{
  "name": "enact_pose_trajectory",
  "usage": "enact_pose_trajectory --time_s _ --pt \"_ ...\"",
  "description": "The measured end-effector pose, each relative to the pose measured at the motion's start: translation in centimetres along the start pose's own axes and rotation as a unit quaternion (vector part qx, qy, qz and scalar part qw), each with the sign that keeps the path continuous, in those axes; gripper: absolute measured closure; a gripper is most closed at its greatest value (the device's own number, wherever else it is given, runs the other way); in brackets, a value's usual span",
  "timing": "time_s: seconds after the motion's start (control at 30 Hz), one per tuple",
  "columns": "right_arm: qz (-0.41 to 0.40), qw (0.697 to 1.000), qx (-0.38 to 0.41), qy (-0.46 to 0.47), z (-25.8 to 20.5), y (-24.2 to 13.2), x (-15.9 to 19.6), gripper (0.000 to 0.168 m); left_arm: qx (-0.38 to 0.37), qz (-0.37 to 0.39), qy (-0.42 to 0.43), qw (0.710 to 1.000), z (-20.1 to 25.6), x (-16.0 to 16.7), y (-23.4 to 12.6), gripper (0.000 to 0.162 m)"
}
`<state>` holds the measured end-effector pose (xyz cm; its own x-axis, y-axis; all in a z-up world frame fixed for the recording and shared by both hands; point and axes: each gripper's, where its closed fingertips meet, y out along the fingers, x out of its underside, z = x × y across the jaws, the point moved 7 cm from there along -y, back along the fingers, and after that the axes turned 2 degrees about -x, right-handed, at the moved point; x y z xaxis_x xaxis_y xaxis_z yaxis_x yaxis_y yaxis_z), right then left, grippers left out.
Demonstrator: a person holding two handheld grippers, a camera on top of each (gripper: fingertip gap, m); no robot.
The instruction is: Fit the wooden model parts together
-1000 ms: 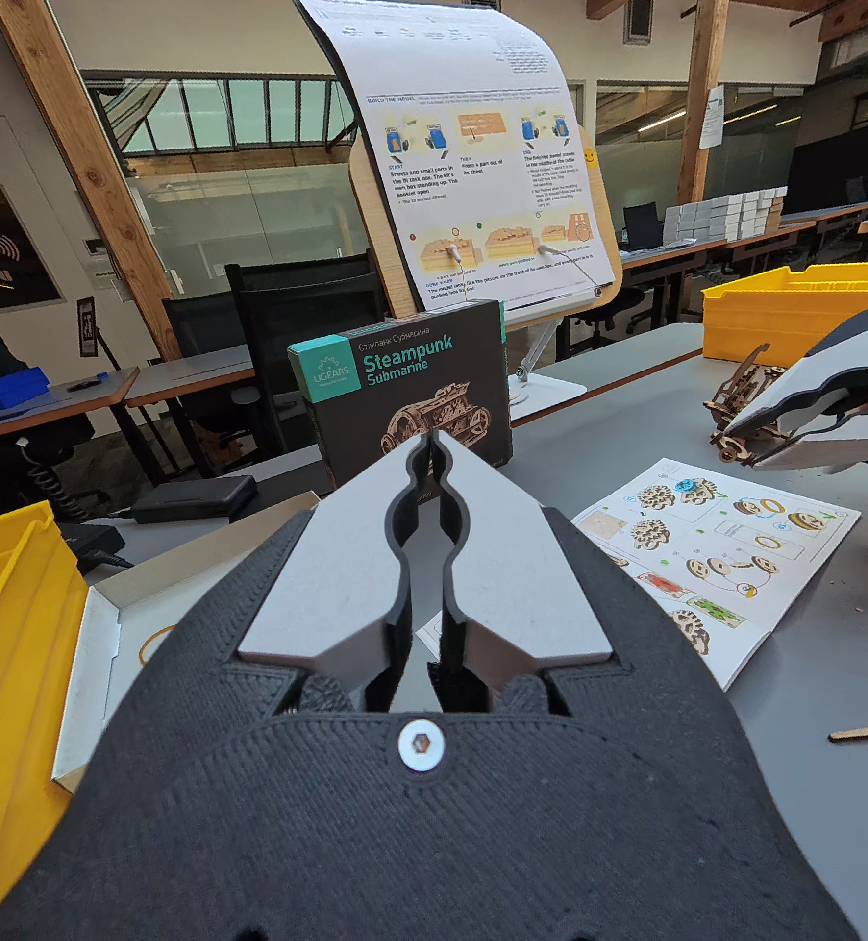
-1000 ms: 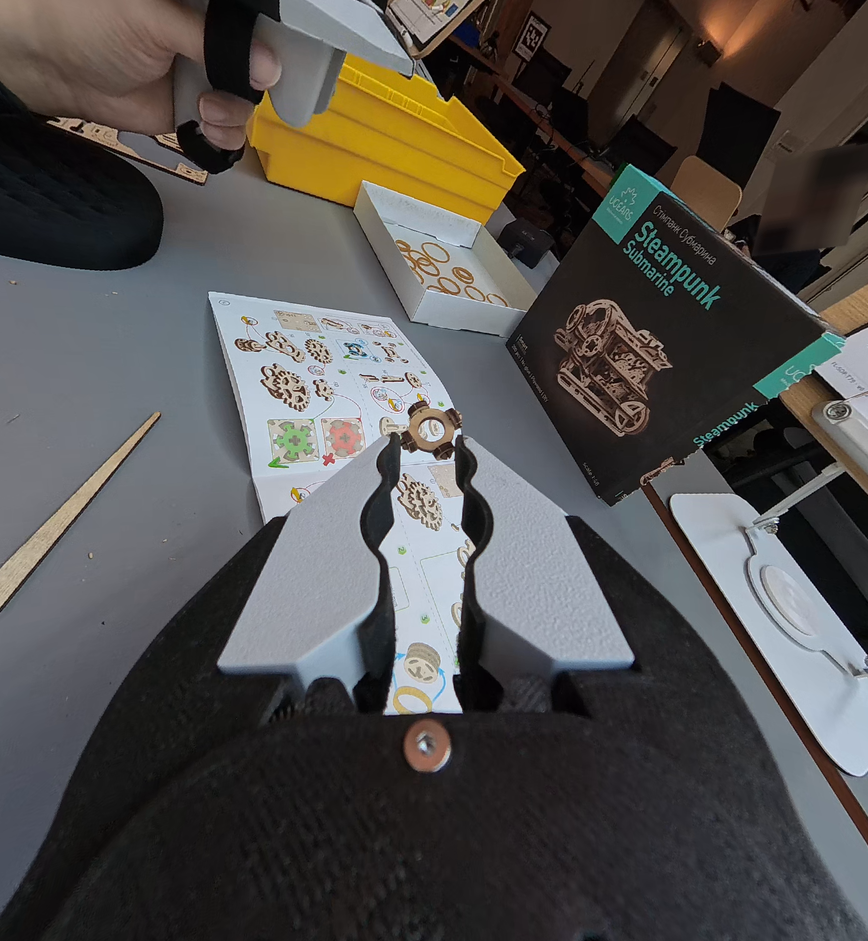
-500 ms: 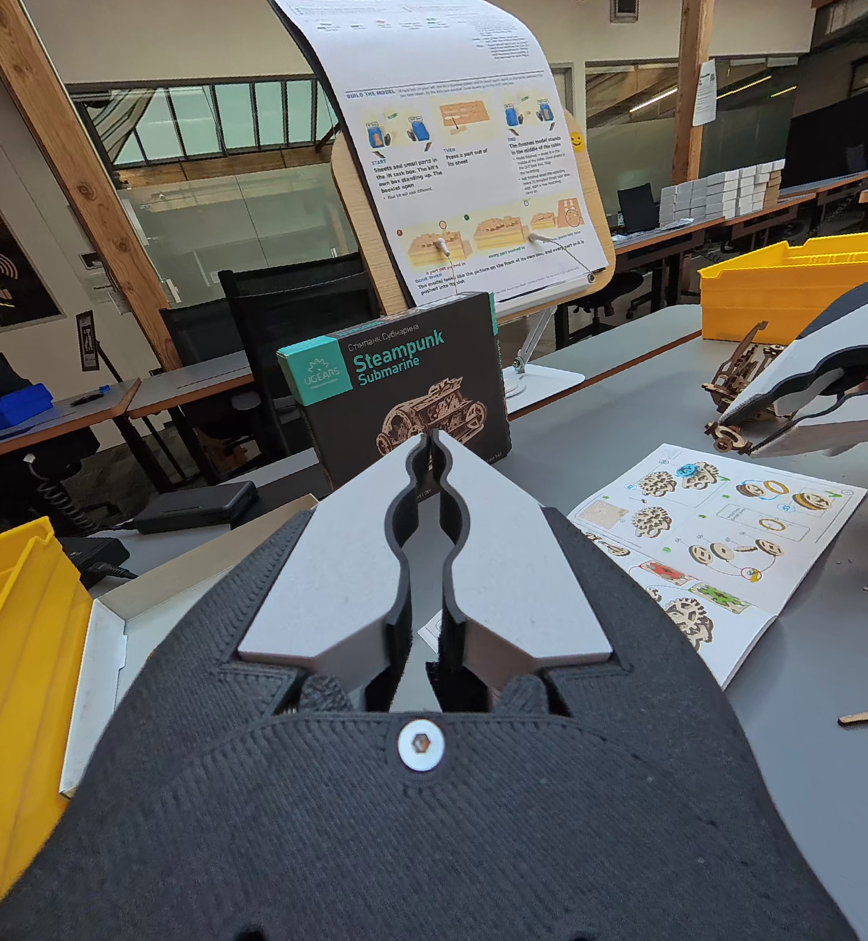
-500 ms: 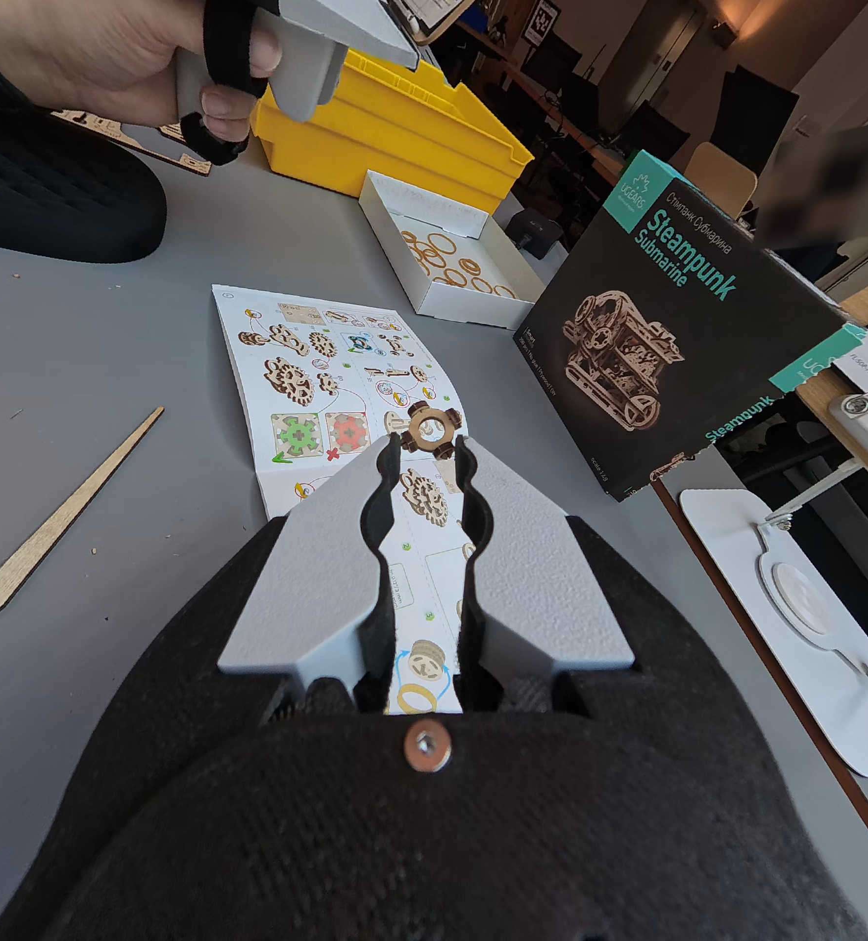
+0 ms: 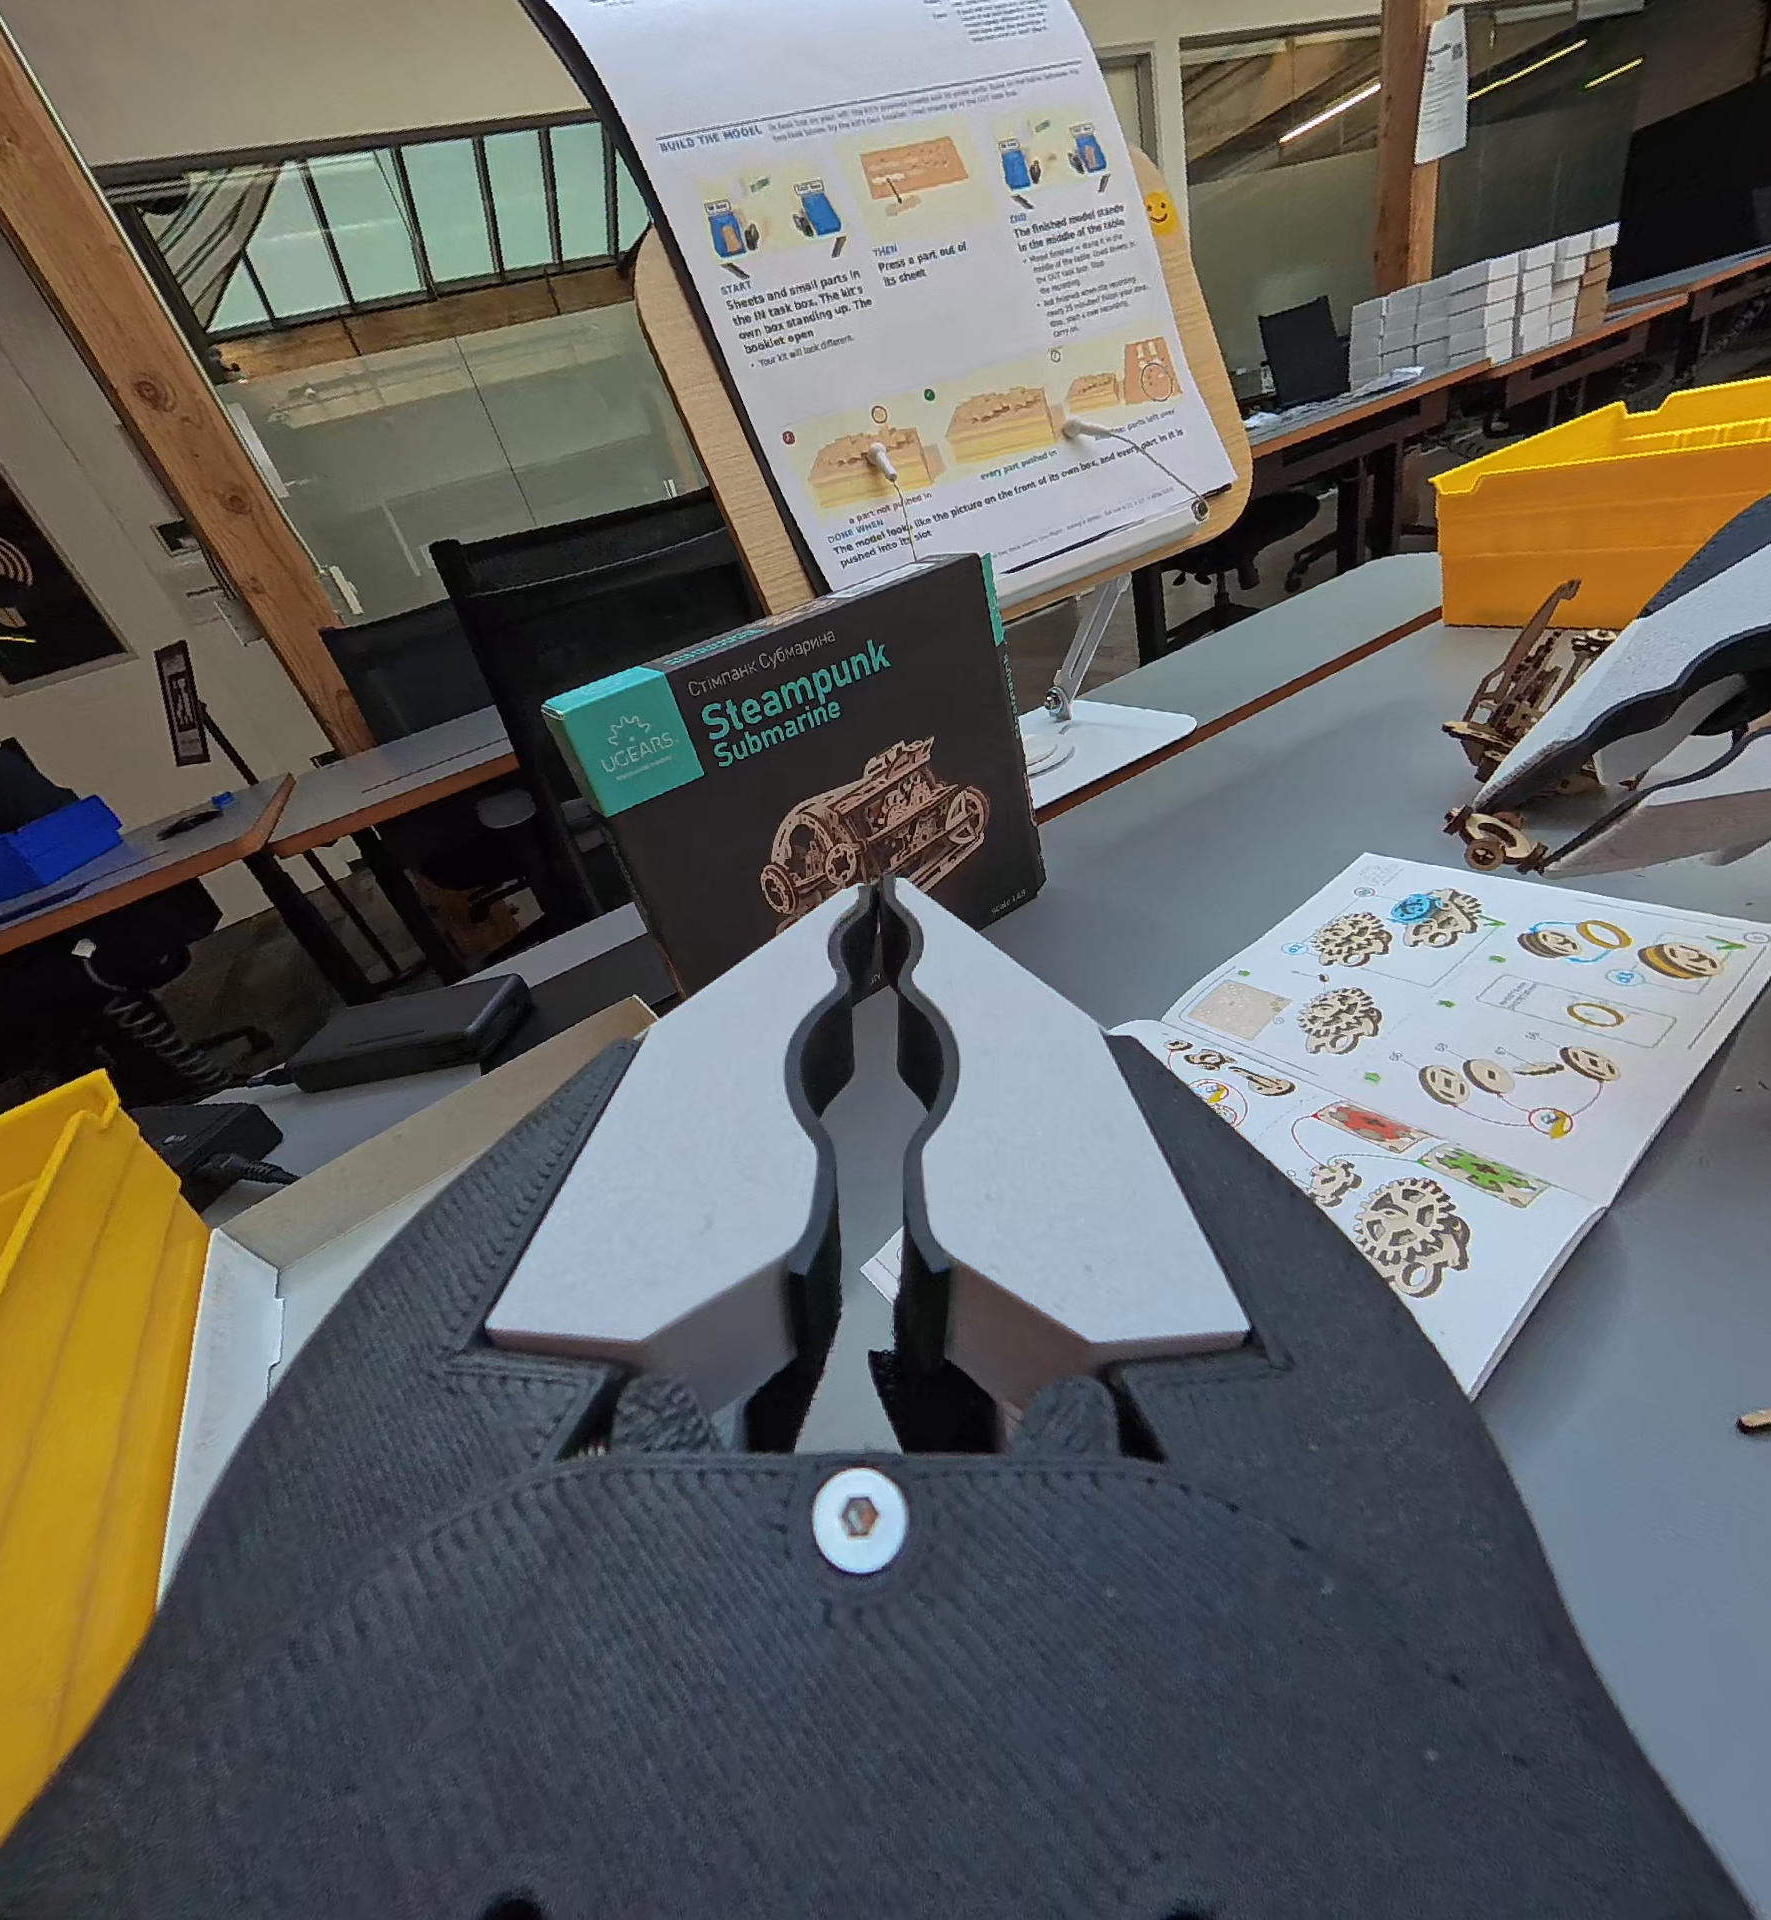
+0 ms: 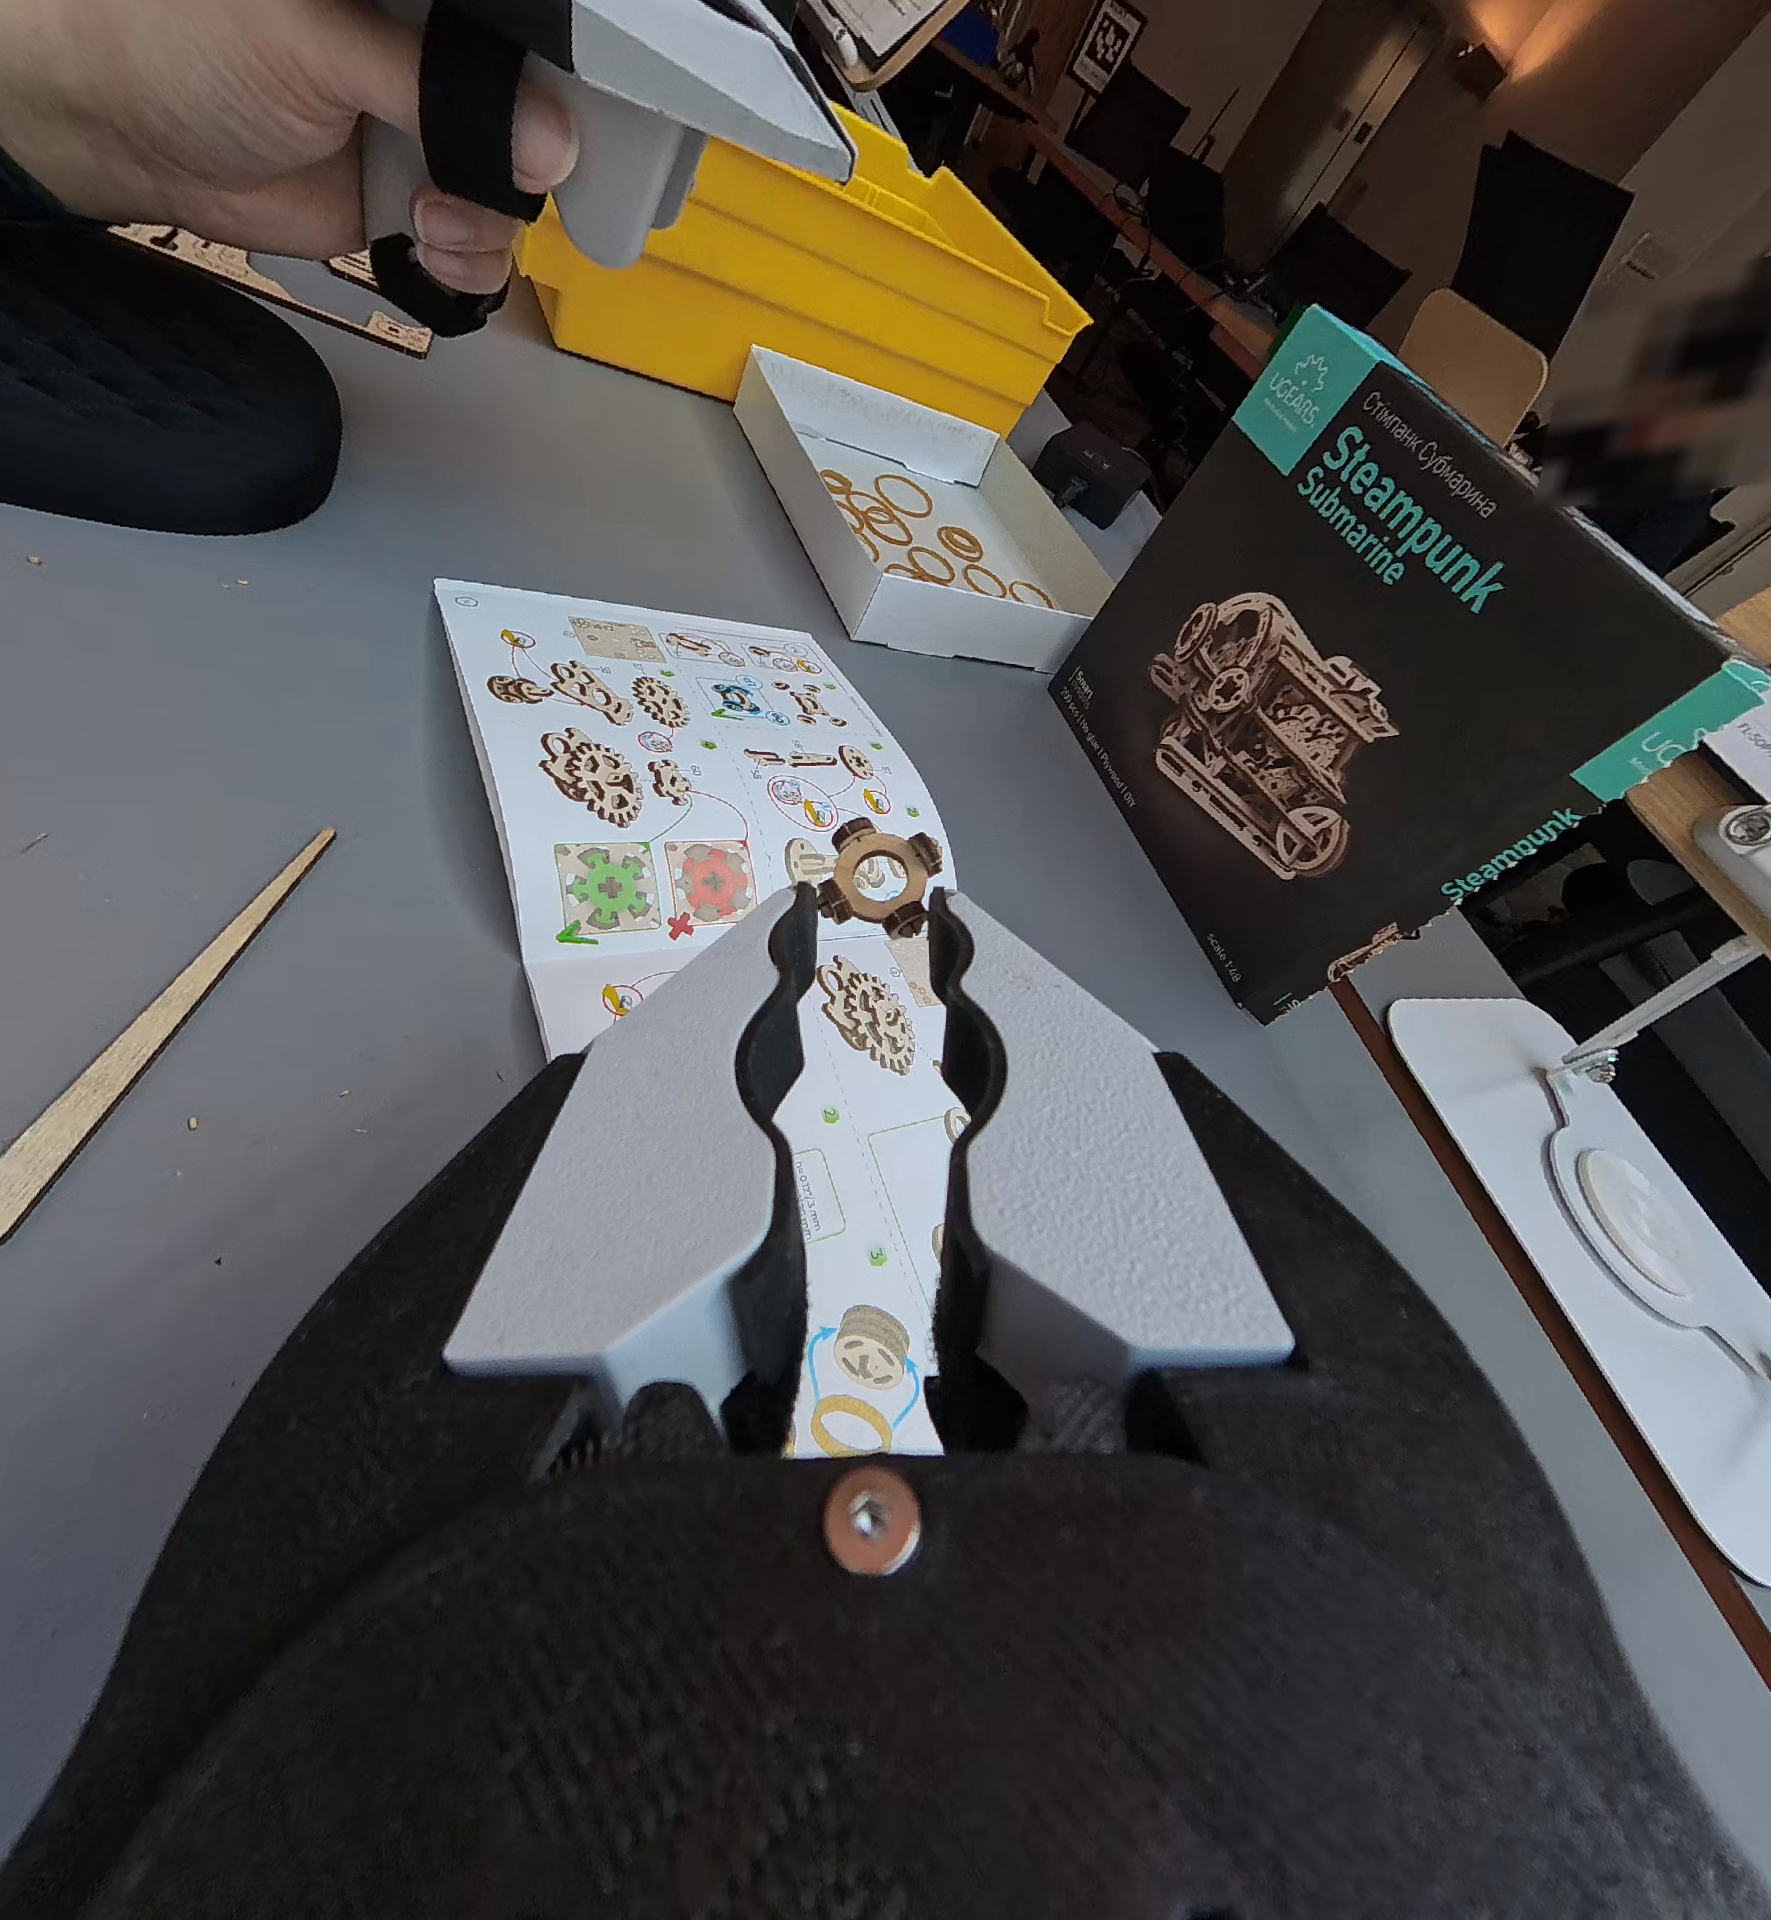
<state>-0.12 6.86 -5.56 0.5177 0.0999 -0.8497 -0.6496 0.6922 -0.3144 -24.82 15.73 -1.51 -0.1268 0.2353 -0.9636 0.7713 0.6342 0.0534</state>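
Observation:
My right gripper (image 6: 873,906) is shut on a small wooden ring with four tabs (image 6: 876,878), held by its tips just above the open instruction booklet (image 6: 652,748). In the left wrist view the same gripper (image 5: 1504,847) shows at the right edge with the ring (image 5: 1494,836) at its tips, in front of a partly built wooden model (image 5: 1525,665). My left gripper (image 5: 881,899) is shut and empty, raised above the table and pointing at the dark kit box (image 5: 808,769). In the right wrist view a hand (image 6: 185,114) holds the left gripper at top left.
A white tray of rings (image 6: 912,520) lies by a yellow bin (image 6: 808,270). A second yellow bin (image 5: 1639,488) stands at the back right. A thin wooden stick (image 6: 133,1049) lies left of the booklet. A paper stand's white base (image 6: 1587,1247) sits at the table edge. A wooden sheet (image 6: 268,281) lies at the far left. My hands' fingertips stand some 20 cm from each other. The thin wooden stick (image 6: 133,1049) is closer to my right gripper, around 12 cm from its tips; the left tips are 25 cm off.
Both grippers have drifted only slightly. The right gripper still holds the ring over the booklet, and the left stays shut and empty.

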Motion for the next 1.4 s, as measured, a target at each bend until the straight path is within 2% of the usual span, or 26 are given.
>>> enact_pose_trajectory --time_s 0.3,0.4,0.5,0.6,0.8,0.97,1.4 --pt "-0.004 1.0 -0.004 0.001 -0.1 0.0 0.1 0.149 0.0 -0.002 0.005 1.0 0.1 0.0 0.0 0.162" --pt "0.0 0.999 -0.03 0.012 -0.6 0.0 -0.1 0.149 0.002 -0.002 0.006 1.0 0.1 0.0 0.0 0.162" --pt "0.026 0.982 -0.156 0.101 -3.1 0.2 -2.3 0.149 0.005 -0.003 0.006 1.0 0.2 0.1 0.1 0.162" --pt "0.039 0.934 -0.313 0.167 -7.6 0.2 -5.2 0.149 0.006 -0.008 0.01 1.0 0.3 0.2 0.2 0.162" --pt "-0.072 0.921 -0.38 0.039 -12.9 0.7 -4.2 0.149 0.004 -0.005 0.013 1.0 0.3 0.1 0.1 0.162" --pt "-0.076 0.926 -0.369 -0.003 -13.7 0.8 -4.0 0.149 0.006 -0.005 0.014 1.0 0.4 0.1 0.1 0.162" --pt "-0.11 0.921 -0.371 -0.033 -14.4 1.5 -2.6 0.146 0.009 -0.01 0.02 1.0 0.5 0.2 0.2 0.162"
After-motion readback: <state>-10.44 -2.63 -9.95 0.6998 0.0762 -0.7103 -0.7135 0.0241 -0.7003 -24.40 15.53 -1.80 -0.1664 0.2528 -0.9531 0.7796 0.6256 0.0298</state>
